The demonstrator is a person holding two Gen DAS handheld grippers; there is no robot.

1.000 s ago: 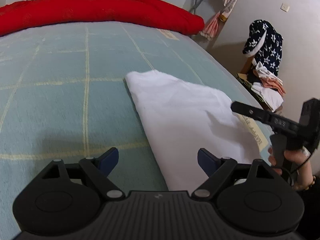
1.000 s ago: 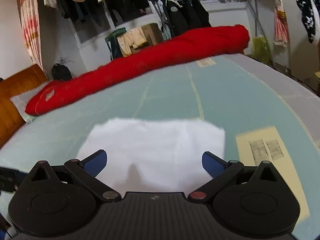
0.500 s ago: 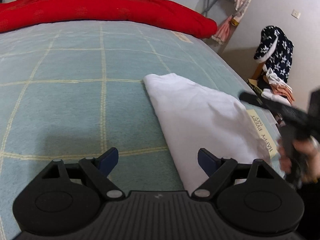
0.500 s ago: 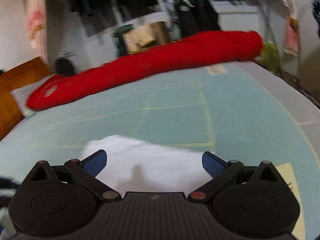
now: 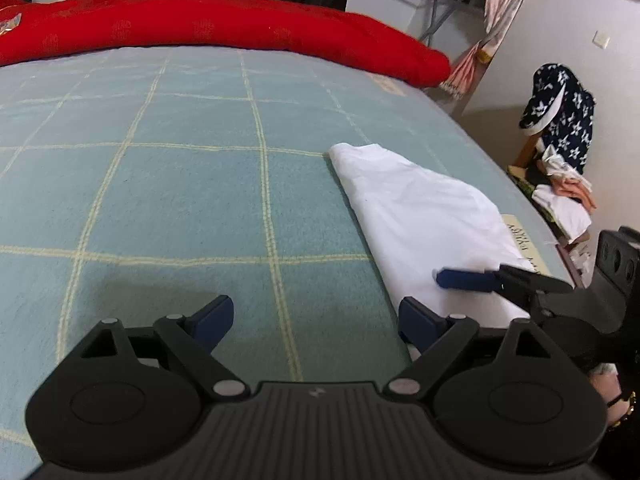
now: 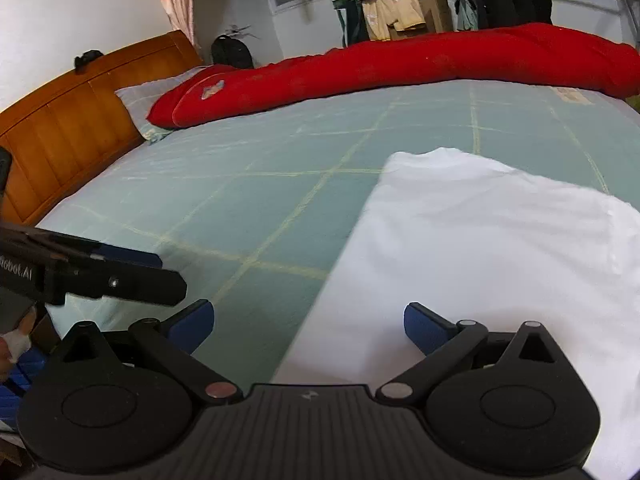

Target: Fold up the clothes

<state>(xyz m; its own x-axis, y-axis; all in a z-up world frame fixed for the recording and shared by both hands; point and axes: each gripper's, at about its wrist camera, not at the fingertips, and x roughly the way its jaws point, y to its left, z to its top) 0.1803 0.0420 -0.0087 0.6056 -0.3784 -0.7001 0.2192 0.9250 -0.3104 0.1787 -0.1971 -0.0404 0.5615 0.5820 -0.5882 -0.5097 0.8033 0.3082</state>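
A: Both views swung left since a second ago. White garment (image 5: 420, 216), folded flat on the green checked bed cover (image 5: 168, 200), then centred ahead of left gripper (image 5: 316, 320); now off to its right, near the bed's right edge. Left gripper jaws wide apart, just opened a touch further, nothing between, only blanket beneath.

B: Right gripper (image 6: 308, 322) likewise gaping, empty. Garment's left edge now running between its fingers; earlier straddling the garment's middle. One blue finger of right gripper, seen from the left wrist view, hovering low over the garment's near corner; contact not certain.

A: Meaning, as a guess: fold pass finished, hands released, lining up on the long left edge for another fold or a shift.

B: Writing: "Robot.AI", partly cut off, on left gripper body in right wrist view. Yellow label (image 5: 524, 244) on bed beside garment, letters too blurred. Red quilt (image 5: 224, 28) motifs unreadable.
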